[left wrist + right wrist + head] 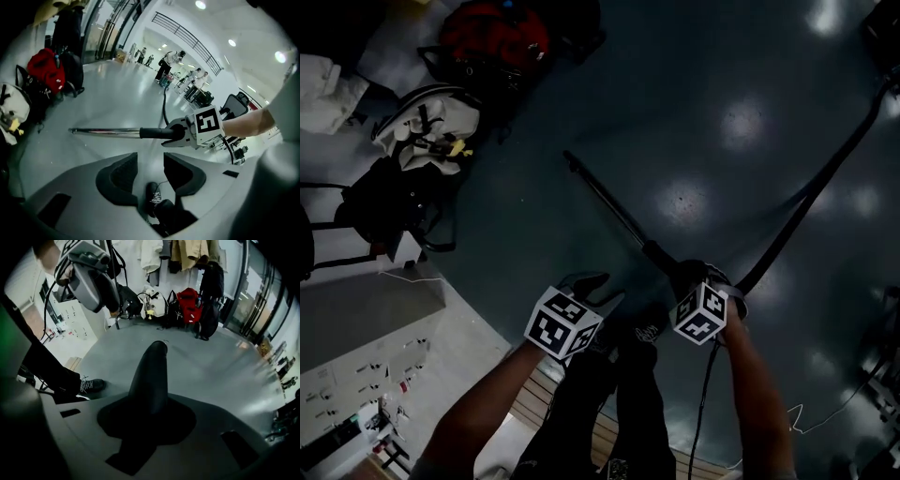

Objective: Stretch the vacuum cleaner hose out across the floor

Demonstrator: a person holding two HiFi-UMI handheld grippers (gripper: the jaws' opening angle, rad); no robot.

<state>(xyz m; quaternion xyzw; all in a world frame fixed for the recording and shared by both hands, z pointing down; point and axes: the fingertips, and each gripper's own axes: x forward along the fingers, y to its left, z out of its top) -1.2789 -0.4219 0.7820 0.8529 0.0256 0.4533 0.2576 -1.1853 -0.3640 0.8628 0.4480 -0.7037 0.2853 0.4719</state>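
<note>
While right gripper (150, 394) pinches wand handle (157, 133), left gripper (150, 165) spread, empty: single hold may slip under pull; hose (811, 197) may kink or snag.

Hose (811, 197) runs off the top-right edge (far end unseen).
</note>
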